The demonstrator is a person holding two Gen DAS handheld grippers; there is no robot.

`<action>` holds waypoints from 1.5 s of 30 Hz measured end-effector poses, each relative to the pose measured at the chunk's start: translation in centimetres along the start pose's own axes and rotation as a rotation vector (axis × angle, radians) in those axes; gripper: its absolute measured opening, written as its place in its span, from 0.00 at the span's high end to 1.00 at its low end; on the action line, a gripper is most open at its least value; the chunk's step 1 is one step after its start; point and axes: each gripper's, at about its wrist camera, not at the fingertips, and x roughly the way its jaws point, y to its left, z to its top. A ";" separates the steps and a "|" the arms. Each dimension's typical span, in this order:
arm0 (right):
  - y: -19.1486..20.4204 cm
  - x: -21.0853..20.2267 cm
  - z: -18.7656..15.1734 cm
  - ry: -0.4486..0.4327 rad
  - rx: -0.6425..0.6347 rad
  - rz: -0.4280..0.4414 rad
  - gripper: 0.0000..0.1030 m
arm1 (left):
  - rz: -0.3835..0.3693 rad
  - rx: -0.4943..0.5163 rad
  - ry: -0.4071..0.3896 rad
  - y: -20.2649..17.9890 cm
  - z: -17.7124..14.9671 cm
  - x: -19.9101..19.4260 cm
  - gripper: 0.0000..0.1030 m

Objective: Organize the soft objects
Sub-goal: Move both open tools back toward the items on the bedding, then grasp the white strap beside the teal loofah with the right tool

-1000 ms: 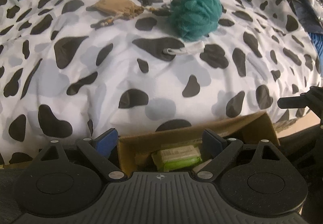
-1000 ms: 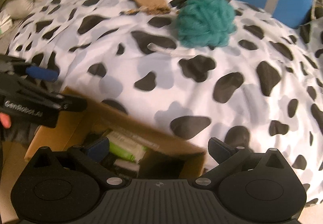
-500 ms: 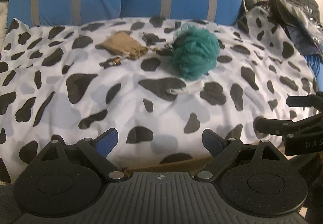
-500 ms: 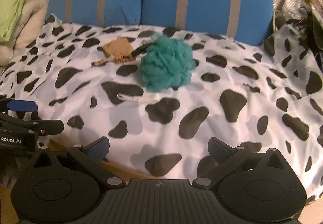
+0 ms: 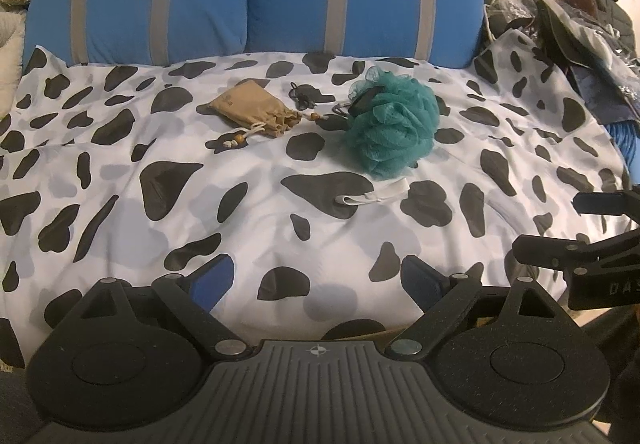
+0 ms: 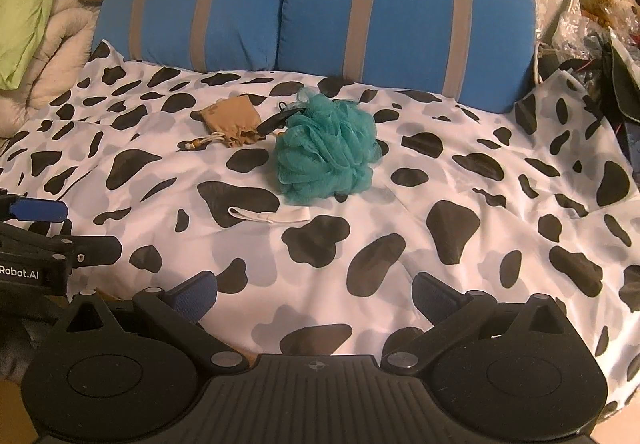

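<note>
A teal mesh bath pouf (image 5: 394, 126) (image 6: 328, 152) lies mid-bed on the cow-print cover (image 5: 120, 204) (image 6: 500, 212), its white loop strap (image 5: 374, 196) (image 6: 272, 216) trailing toward me. Left of it rests a tan drawstring pouch (image 5: 254, 108) (image 6: 232, 118) with beaded cords. A small black item (image 5: 304, 96) (image 6: 276, 120) sits between them. My left gripper (image 5: 318, 278) stands open and empty over the bed's near edge. My right gripper (image 6: 316, 294) is open and empty too, well short of the pouf. Each gripper shows at the other view's side.
Two blue cushions with grey stripes (image 5: 256, 0) (image 6: 320, 12) back the bed. Folded blankets (image 6: 44, 24) pile at the left; plastic bags, dark clutter and a plush toy (image 6: 604, 0) crowd the right. A sliver of cardboard box (image 5: 384, 332) peeks below the cover's edge.
Both views tilted up from the cardboard box and its contents at the bed's edge to the bed top and cushions. Both grippers stayed open.
</note>
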 end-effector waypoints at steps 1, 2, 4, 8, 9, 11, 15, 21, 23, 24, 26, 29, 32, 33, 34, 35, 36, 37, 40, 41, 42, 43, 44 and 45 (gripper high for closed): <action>0.0 0.0 0.0 -0.001 -0.001 0.000 0.00 | 0.004 0.003 -0.002 0.0 0.0 0.0 0.11; 0.0 0.0 0.0 -0.002 -0.001 0.000 0.00 | 0.005 0.005 -0.002 0.0 0.0 0.0 0.11; 0.0 0.0 0.0 -0.001 -0.002 0.000 0.00 | 0.004 0.006 -0.002 0.0 0.0 0.0 0.11; 0.1 0.1 0.1 -0.003 -0.011 -0.002 0.00 | 0.008 0.015 -0.007 -0.2 0.1 0.0 0.11; 0.2 0.1 0.1 -0.004 -0.014 -0.002 0.00 | 0.009 0.017 -0.008 -0.2 0.1 0.1 0.11; 0.2 0.1 0.1 -0.005 -0.017 -0.002 0.00 | 0.008 0.020 -0.010 -0.2 0.2 0.2 0.11; 0.2 0.3 0.3 -0.009 -0.025 -0.001 0.00 | 0.015 0.033 -0.018 -0.2 0.5 0.4 0.11; 0.3 0.8 0.6 -0.015 -0.045 0.002 0.01 | 0.036 0.051 -0.029 0.1 1.2 1.1 0.11; 0.3 1.1 0.8 -0.016 -0.054 0.000 0.01 | 0.038 0.054 -0.030 0.2 1.4 1.3 0.11; 0.3 1.3 0.9 -0.016 -0.059 0.001 0.01 | 0.038 0.053 -0.032 0.2 1.5 1.4 0.11; 0.3 1.7 1.1 -0.015 -0.067 0.002 0.01 | 0.032 0.048 -0.034 0.4 1.7 1.6 0.11; 0.4 2.4 1.4 -0.006 -0.078 -0.001 0.07 | 0.027 0.046 -0.033 0.7 2.0 1.9 0.11; 0.5 3.0 1.6 0.001 -0.088 0.003 0.08 | 0.030 0.046 -0.034 1.0 2.4 2.3 0.11; 0.5 3.2 1.7 0.002 -0.095 0.005 0.08 | 0.030 0.043 -0.034 1.1 2.6 2.4 0.11; 0.6 3.4 1.7 0.001 -0.104 0.010 0.08 | 0.030 0.037 -0.034 1.4 2.9 2.6 0.11; 0.7 3.6 1.8 0.000 -0.114 0.014 0.09 | 0.030 0.031 -0.034 1.6 3.0 2.8 0.11; 0.8 3.8 1.9 0.001 -0.123 0.016 0.09 | 0.030 0.022 -0.032 1.8 3.2 3.0 0.11; 0.8 4.0 2.0 0.002 -0.131 0.017 0.09 | 0.031 0.015 -0.030 2.0 3.4 3.1 0.11; 0.9 4.9 2.3 0.015 -0.148 0.021 0.12 | 0.028 -0.004 -0.024 2.6 3.9 3.6 0.11; 0.9 5.2 2.3 0.019 -0.152 0.024 0.13 | 0.029 -0.008 -0.023 2.8 4.1 3.8 0.11; 1.0 5.5 2.5 0.023 -0.156 0.029 0.14 | 0.029 -0.012 -0.023 2.9 4.3 3.9 0.11; 1.0 5.8 2.5 0.025 -0.161 0.032 0.15 | 0.029 -0.015 -0.023 3.0 4.4 4.1 0.11; 1.0 6.0 2.6 0.026 -0.168 0.036 0.15 | 0.029 -0.017 -0.023 3.1 4.6 4.2 0.11; 1.1 6.3 2.7 0.027 -0.176 0.040 0.16 | 0.029 -0.019 -0.023 3.2 4.7 4.3 0.11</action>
